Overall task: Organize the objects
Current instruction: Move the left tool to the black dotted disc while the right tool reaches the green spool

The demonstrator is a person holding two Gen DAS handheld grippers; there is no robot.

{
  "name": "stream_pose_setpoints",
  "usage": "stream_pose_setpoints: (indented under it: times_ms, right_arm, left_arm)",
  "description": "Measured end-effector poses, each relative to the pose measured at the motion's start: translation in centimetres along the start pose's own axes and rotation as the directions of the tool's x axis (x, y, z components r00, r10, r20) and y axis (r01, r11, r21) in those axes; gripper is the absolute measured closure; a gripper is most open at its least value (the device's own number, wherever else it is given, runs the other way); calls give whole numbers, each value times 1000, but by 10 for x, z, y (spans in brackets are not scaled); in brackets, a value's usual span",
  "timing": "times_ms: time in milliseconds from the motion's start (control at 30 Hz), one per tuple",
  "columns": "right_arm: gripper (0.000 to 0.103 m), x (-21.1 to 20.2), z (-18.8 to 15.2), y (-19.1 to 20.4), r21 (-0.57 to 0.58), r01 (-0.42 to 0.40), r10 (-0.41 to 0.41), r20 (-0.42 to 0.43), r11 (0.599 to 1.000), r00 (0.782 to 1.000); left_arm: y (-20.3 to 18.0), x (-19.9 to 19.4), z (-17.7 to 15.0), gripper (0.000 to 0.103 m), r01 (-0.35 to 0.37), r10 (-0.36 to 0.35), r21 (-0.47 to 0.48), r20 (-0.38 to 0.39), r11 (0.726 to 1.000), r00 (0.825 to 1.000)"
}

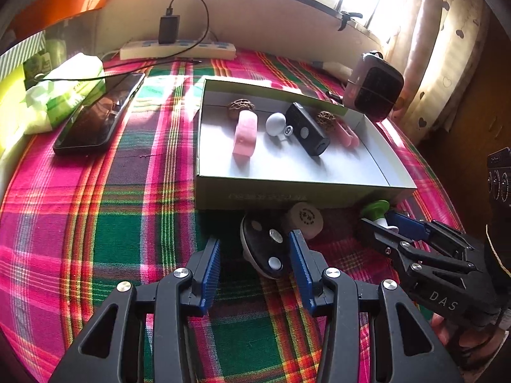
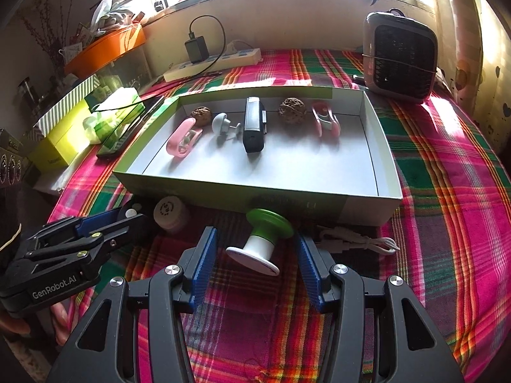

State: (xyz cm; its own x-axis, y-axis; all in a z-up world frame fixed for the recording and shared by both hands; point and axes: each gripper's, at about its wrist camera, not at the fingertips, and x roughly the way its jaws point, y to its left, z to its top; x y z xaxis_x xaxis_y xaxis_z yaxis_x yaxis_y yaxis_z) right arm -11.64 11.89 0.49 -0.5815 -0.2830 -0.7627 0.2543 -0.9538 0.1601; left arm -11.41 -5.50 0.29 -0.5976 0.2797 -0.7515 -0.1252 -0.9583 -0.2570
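A shallow cardboard box point(image 1: 287, 191) point(image 2: 223, 188) on the plaid cloth holds two walnuts, two pink clips, a white knob and a black device point(image 1: 306, 129) point(image 2: 254, 124). My left gripper point(image 1: 255, 255) is open around a black-and-white disc point(image 1: 263, 249) lying in front of the box, with a beige round cap point(image 1: 305, 220) point(image 2: 169, 214) just beyond it. My right gripper point(image 2: 257, 255) is open around a green-and-white spool point(image 2: 262, 242) lying on its side; the spool also shows in the left wrist view point(image 1: 377, 210).
A phone point(image 1: 99, 115), a tissue pack point(image 1: 64, 92) and a power strip point(image 1: 179, 49) lie left and behind the box. A small heater point(image 2: 399, 54) stands at the back right. A white cable point(image 2: 357, 242) lies by the box's front right corner.
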Motion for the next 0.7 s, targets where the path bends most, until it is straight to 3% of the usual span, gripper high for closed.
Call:
stream_pose_setpoints:
  times_ms: [600, 700]
  right_arm:
    - [53, 5, 1, -3, 10, 35, -35, 4, 999, 999]
    - [60, 3, 0, -3, 10, 37, -37, 7, 999, 999]
  left_arm:
    - [2, -1, 0, 76, -7, 7, -13, 4, 1000, 1000]
    - [1, -1, -1, 77, -14, 14, -9, 6, 1000, 1000]
